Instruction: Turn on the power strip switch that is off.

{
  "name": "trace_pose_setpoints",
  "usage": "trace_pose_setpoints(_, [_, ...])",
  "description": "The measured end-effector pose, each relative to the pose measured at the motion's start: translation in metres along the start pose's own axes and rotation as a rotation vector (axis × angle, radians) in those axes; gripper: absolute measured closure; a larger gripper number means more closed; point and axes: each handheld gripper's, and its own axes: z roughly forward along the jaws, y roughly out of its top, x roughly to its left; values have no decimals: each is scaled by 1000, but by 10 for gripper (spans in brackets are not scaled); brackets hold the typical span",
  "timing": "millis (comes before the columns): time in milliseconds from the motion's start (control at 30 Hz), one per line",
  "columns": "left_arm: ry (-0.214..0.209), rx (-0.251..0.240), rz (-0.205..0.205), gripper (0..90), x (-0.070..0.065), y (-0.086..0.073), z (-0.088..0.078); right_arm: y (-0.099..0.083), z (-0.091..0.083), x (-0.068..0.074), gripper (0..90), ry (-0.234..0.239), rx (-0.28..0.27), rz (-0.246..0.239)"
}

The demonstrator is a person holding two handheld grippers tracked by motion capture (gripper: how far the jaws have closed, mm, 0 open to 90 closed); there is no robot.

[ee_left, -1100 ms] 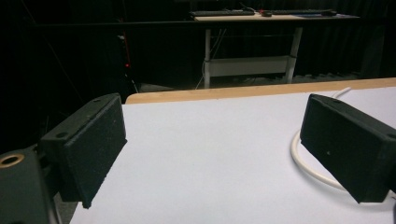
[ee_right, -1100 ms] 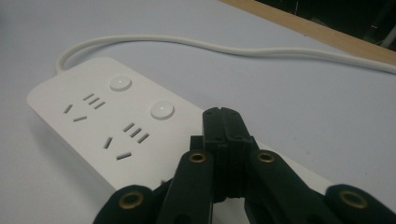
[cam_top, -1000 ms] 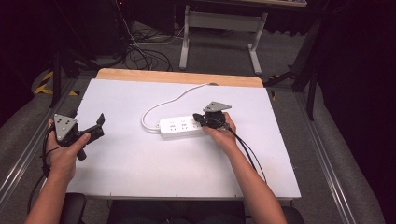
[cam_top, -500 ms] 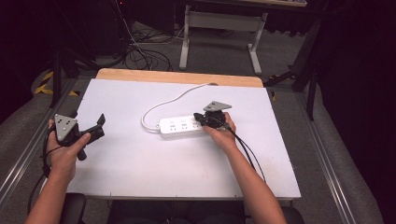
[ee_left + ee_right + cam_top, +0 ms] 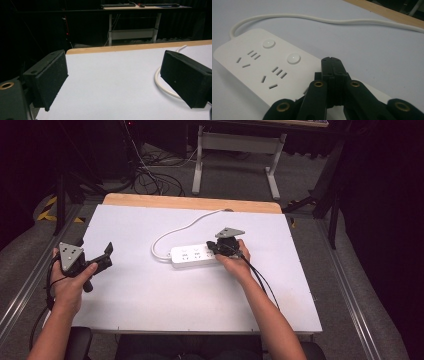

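Near the left edge of the white table, the left gripper is held just above the surface, its jaws spread wide around nothing. Toward the middle lies a white power strip, its cord curving to the far edge. At the strip's right end, the right gripper has its jaws closed together, tips over the strip's top.
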Motion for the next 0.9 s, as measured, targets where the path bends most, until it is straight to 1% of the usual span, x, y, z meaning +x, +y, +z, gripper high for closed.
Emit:
trace_pose_setpoints(100, [-1,1,-2,82,-1,0,0,5,2,4,900,-27,36,-20])
trace_pose_setpoints(167, [0,1,-1,82,-1,0,0,8,5,9,900,-53,52,-45])
trace_pose_setpoints(233, [0,0,-2,82,0,0,-1,11,7,12,900,-54,70,-45])
trace_pose_setpoints(267, [2,-2,-7,81,1,0,-1,13,7,13,900,-61,84,-48])
trace_pose_setpoints(333, [5,-2,-11,82,2,-1,-1,15,8,16,900,-80,102,-70])
trace_pose_setpoints(367, [6,-3,-13,82,3,-1,-2,15,8,17,900,-86,103,-74])
trace_pose_setpoints(433, [8,-4,-15,82,3,-1,-3,14,8,16,900,-83,95,-68])
trace_pose_setpoints(567, [9,-3,-18,82,4,-1,-4,14,8,16,900,-79,94,-73])
trace_pose_setpoints(700, [10,0,-15,82,4,-1,-4,14,8,16,900,-79,94,-79])
trace_pose_setpoints(800, [10,1,-7,82,3,-1,-4,13,7,16,900,-80,88,-78])
trace_pose_setpoints(900, [10,-1,-7,82,3,-1,-5,13,7,16,900,-80,83,-75])
